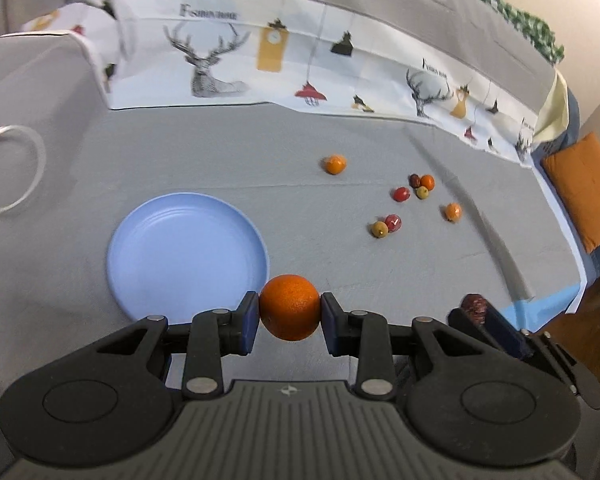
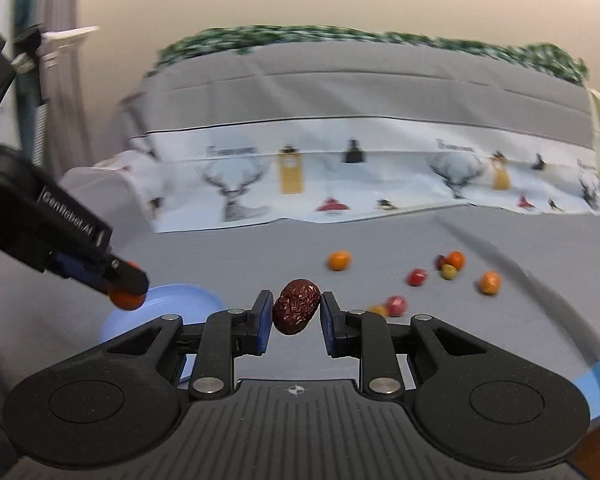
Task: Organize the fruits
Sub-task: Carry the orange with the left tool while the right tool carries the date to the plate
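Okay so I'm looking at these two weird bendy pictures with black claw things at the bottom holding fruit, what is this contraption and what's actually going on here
There is no robot: a person holds a two-fingered grabbing tool in each hand, and each tool carries a wide-angle camera looking along its fingers, hence the bending. One picture is from the left tool, the other from the right.

The left gripper is shut on an orange. The right gripper is shut on a wrinkled dark red date. Each tool also shows at the edge of the other's picture.

On the grey cloth lies an empty blue plate. Further off lie scattered small fruits, orange, red and greenish. The task is organizing fruit, so these two probably go to the plate.
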Available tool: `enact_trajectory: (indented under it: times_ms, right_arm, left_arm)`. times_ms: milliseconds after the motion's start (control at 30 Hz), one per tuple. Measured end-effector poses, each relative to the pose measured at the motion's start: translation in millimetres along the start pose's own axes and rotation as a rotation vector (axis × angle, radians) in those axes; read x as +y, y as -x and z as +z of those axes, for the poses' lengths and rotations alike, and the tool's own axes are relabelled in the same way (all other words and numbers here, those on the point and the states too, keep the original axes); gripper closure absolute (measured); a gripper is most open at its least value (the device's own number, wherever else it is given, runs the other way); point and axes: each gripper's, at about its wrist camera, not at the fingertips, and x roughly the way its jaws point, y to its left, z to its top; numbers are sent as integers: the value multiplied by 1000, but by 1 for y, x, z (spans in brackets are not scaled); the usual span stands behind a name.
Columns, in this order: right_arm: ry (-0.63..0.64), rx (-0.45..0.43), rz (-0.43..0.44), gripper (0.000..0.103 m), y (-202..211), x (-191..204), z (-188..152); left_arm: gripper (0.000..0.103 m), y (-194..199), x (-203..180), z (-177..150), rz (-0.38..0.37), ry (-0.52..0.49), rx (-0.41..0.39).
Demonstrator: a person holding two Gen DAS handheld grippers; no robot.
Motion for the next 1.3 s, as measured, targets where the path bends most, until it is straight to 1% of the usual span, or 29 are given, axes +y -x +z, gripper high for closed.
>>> enact_trajectory:
  times_ms: [200, 267, 400, 733, 833, 1300]
  right_arm:
    - [90, -35, 84, 77, 28, 43, -3]
    - [122, -43, 103, 77, 35, 55, -5]
    - [140, -50, 117, 77, 45, 69, -5]
    - [151, -61, 119, 77, 50, 77, -2]
    - [154, -66, 120, 77, 52, 77, -4]
    - [139, -32, 133, 77, 44, 75, -3]
  left_arm:
    - [67, 39, 16, -26, 0, 24, -61]
    - [67, 49, 19, -35, 3, 29, -75]
    - [67, 64, 28, -45, 2, 49, -87]
    - [67, 87, 41, -51, 2, 70, -139]
    - [67, 88, 41, -51, 0, 76, -138]
    - [67, 82, 46, -49, 11, 89, -136]
